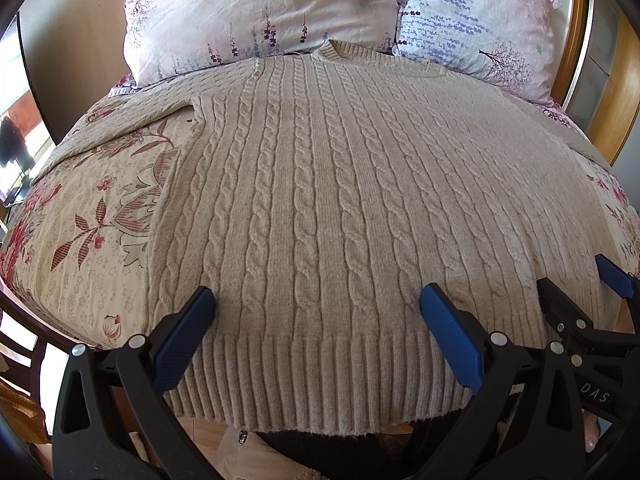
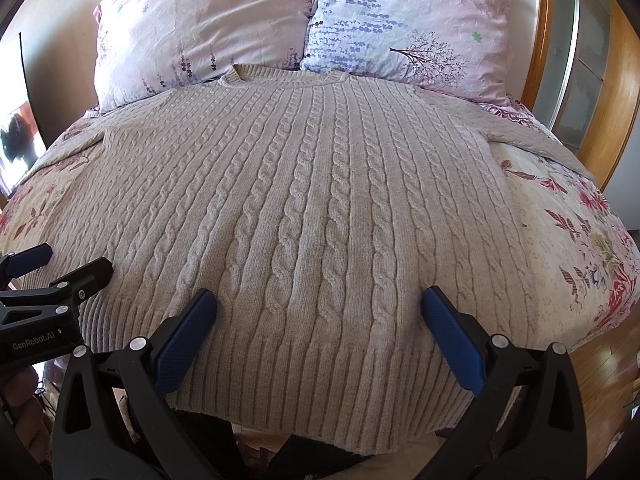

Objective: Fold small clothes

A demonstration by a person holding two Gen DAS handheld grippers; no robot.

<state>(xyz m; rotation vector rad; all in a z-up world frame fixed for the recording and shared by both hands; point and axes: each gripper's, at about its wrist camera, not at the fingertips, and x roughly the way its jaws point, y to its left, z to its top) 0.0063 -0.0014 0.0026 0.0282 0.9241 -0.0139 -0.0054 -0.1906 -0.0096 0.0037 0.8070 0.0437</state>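
A beige cable-knit sweater (image 1: 320, 184) lies flat on the bed, collar (image 1: 340, 50) toward the pillows and ribbed hem (image 1: 320, 380) hanging over the near edge. Its sleeves spread out to both sides. My left gripper (image 1: 318, 304) is open above the left half of the hem, nothing between its blue pads (image 1: 188, 336). My right gripper (image 2: 320, 308) is open above the right half of the same sweater (image 2: 312, 184), close beside the left one. Each gripper shows in the other's view: the right gripper (image 1: 576, 280) and the left gripper (image 2: 68, 264), both open.
A floral bedspread (image 1: 88, 216) covers the bed. Two pink floral pillows (image 1: 256, 12) (image 2: 404, 24) lean at the head. A wooden headboard frame (image 2: 548, 40) curves along the right. Wooden floor (image 2: 616, 356) shows at the bed's right side.
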